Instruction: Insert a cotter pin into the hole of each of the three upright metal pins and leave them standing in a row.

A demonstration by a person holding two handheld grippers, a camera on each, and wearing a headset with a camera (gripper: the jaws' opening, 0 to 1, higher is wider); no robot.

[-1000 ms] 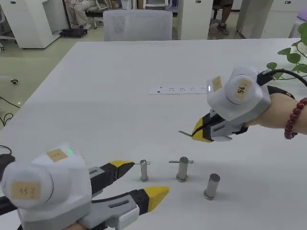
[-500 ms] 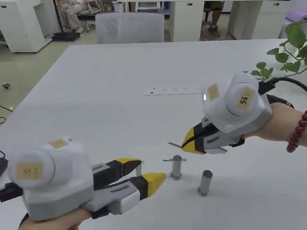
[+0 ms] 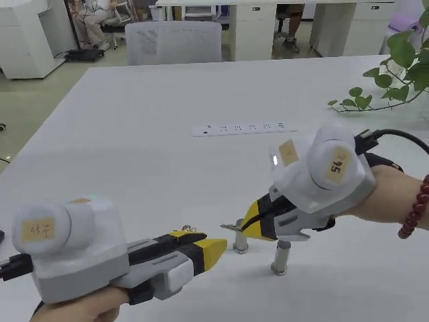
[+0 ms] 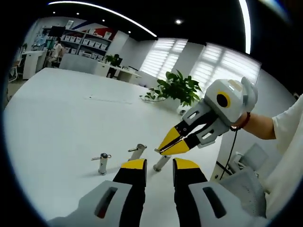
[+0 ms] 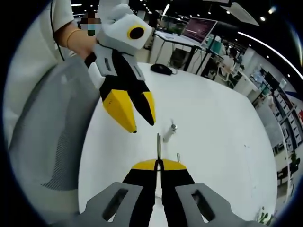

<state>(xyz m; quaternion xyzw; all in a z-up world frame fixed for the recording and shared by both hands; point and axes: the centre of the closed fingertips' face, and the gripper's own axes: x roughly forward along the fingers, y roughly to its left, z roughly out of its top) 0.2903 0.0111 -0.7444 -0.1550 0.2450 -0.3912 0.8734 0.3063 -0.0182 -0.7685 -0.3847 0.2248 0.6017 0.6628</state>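
The right gripper (image 3: 249, 227) has come down and leftward onto the row over the last second, while the left gripper (image 3: 203, 243) has slid in front of the leftmost pin (image 4: 102, 163). In the head view the right gripper is pinched on a cotter pin (image 3: 231, 228) that sticks out level just above the middle pin (image 3: 239, 244). The bare third pin (image 3: 280, 257) stands upright beside it on the white table (image 3: 134, 147). The left gripper's jaws are slightly apart and hold nothing. In the left gripper view its jaws are parted. The leftmost pin and middle pin each carry a crosswise cotter, and the third pin stands just beyond the gap. In the right gripper view the jaws are together on the cotter pin, pointing straight ahead. One of the fitted pins (image 5: 168, 133) stands beyond its tip, though which one cannot be told.
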